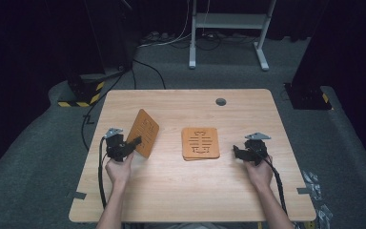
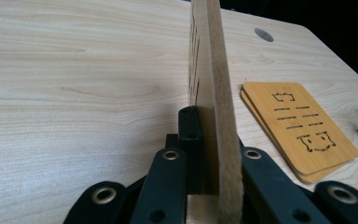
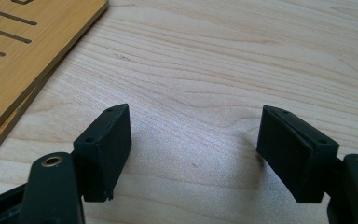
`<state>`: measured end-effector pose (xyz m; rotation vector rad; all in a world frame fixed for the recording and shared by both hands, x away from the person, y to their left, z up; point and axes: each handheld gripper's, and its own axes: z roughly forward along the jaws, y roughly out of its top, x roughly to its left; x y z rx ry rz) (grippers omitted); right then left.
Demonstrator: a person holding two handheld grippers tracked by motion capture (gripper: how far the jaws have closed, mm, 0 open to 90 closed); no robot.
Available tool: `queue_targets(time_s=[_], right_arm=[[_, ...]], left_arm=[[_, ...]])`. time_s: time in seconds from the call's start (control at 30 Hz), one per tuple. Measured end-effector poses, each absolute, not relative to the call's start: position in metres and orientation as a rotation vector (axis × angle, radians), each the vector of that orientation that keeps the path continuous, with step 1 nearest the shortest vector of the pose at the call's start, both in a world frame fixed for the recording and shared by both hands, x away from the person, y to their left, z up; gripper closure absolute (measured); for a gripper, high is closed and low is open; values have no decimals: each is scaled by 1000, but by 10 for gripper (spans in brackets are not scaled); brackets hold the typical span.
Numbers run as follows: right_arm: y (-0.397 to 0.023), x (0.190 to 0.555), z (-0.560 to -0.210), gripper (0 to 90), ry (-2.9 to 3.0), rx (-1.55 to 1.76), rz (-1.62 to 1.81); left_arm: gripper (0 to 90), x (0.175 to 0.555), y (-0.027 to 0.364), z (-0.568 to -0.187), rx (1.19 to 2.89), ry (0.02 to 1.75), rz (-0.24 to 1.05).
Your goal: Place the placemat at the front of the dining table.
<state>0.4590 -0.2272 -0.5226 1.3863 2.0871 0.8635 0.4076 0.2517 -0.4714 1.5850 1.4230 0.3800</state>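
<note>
So a wooden coaster (image 1: 143,132) is being held up on edge by the left claw (image 1: 134,142), well left of the coaster stack (image 1: 200,143) that sits flat in the middle of the counter (image 1: 171,191). In the left gripper view the coaster (image 2: 214,93) is seen edge-on, clamped tight between the two black jaws, with the stack (image 2: 298,128) lying off to the side; two coasters can be made out in that stack, one on top of the other, both cut with the same slot pattern. The right claw (image 1: 238,152) is parked just right of the stack, jaws spread wide with nothing between them, hovering low over bare wood in the right gripper view (image 3: 193,144). Looks like the carrying step is in hand: one coaster lifted and probably meant to be laid on the stack. For that, the coaster would need to be swung over the stack, tipped flat, lined up with the edges, and only then let go. The counter is pale wood with a grey cable hole (image 1: 220,101) beyond the stack. Grey carpet (image 1: 38,157), a white frame stand (image 1: 228,33) and loose cables (image 1: 171,40) can be seen behind it, the rest of the room being dark.
</note>
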Motion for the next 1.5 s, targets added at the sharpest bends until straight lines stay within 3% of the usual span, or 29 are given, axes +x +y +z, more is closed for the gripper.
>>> queue_targets(time_s=[0.67, 1.27, 1.5], right_arm=[[-227, 459, -523, 258, 2085, 1389, 864], [-227, 459, -523, 258, 2086, 1390, 865], [-227, 459, -523, 258, 2086, 1391, 866]], left_arm=[[816, 409, 251, -478, 1595, 1452, 427], [638, 410, 251, -484, 1686, 1502, 494], [515, 412, 250, -489, 1725, 1544, 500]])
